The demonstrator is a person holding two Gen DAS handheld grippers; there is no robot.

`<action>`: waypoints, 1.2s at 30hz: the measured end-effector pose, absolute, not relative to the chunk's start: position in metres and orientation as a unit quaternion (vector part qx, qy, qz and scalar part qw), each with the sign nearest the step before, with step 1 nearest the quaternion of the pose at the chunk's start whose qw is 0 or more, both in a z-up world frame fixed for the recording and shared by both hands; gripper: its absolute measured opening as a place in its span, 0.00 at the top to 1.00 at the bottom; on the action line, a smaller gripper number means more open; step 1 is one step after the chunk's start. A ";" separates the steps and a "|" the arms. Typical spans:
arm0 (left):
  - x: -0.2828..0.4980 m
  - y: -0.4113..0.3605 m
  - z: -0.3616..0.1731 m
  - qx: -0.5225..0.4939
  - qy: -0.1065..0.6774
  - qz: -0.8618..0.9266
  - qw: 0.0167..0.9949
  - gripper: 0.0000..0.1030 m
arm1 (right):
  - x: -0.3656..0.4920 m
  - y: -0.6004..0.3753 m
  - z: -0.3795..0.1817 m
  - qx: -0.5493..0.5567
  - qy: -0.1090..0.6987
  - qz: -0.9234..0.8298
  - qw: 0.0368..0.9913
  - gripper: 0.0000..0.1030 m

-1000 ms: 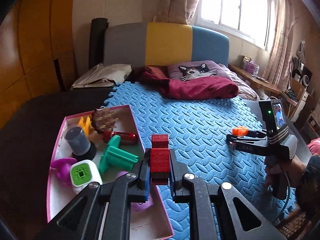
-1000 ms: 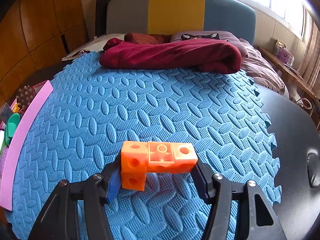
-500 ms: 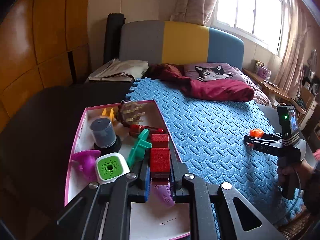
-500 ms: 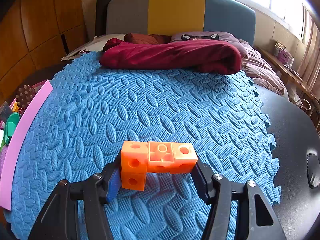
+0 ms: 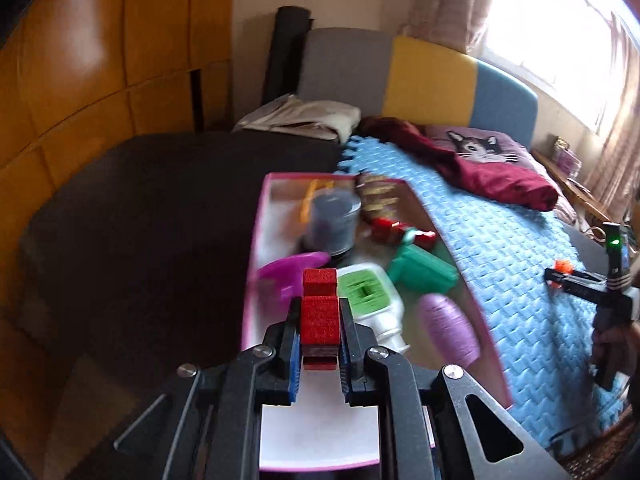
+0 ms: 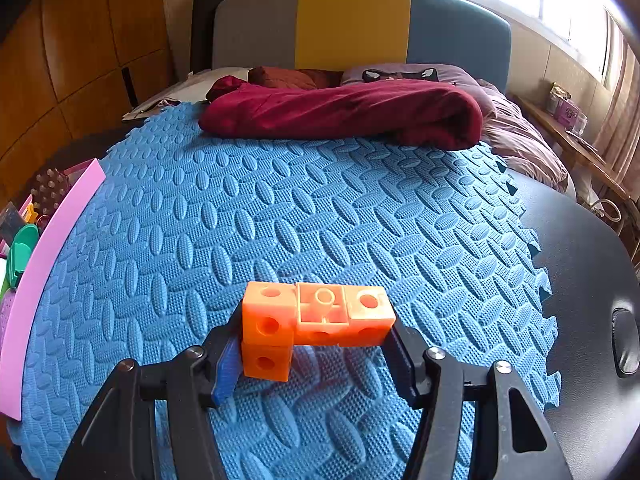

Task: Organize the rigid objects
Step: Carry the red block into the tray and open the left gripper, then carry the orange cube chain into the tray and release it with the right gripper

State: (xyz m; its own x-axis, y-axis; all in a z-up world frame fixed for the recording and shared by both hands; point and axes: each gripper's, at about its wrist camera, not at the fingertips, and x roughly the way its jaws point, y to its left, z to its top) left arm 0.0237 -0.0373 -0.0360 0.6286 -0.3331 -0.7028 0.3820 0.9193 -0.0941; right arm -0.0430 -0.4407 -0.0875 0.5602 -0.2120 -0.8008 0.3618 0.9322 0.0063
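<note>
Left gripper (image 5: pixel 320 334) clamped on red block piece (image 5: pixel 320 312), held above near end of pink tray (image 5: pixel 253 256); tray contents blurred, seemingly a green-faced white item (image 5: pixel 370 300) among others. Right gripper (image 6: pixel 316 340) closed on orange linked-cube piece (image 6: pixel 308 322), over blue foam mat (image 6: pixel 320 208).

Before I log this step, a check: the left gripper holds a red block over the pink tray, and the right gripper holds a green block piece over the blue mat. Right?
Not quite: the piece in the right gripper is orange, not green, as the right wrist view shows. The rest stands: it is over the blue mat, and the left gripper holds the red block over the pink tray.
</note>
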 end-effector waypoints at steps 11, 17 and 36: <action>0.040 -0.040 -0.068 0.015 0.428 -0.200 0.881 0.85 | -0.043 -0.441 -0.087 0.083 0.440 -0.164 0.879 0.40; 0.041 -0.045 -0.076 0.015 0.434 -0.203 0.878 0.82 | -0.043 -0.441 -0.087 0.083 0.440 -0.163 0.879 0.40; 0.021 -0.030 -0.036 0.040 0.370 -0.161 0.914 0.50 | -0.041 -0.439 -0.086 0.073 0.446 -0.170 0.876 0.41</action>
State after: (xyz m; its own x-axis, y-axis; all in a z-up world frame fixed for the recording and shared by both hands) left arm 0.0212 -0.0299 -0.0357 0.6744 -0.2641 -0.6895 0.3230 0.9453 -0.0461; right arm -0.0415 -0.4392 -0.0859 0.5446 -0.2330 -0.8057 0.3627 0.9316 -0.0243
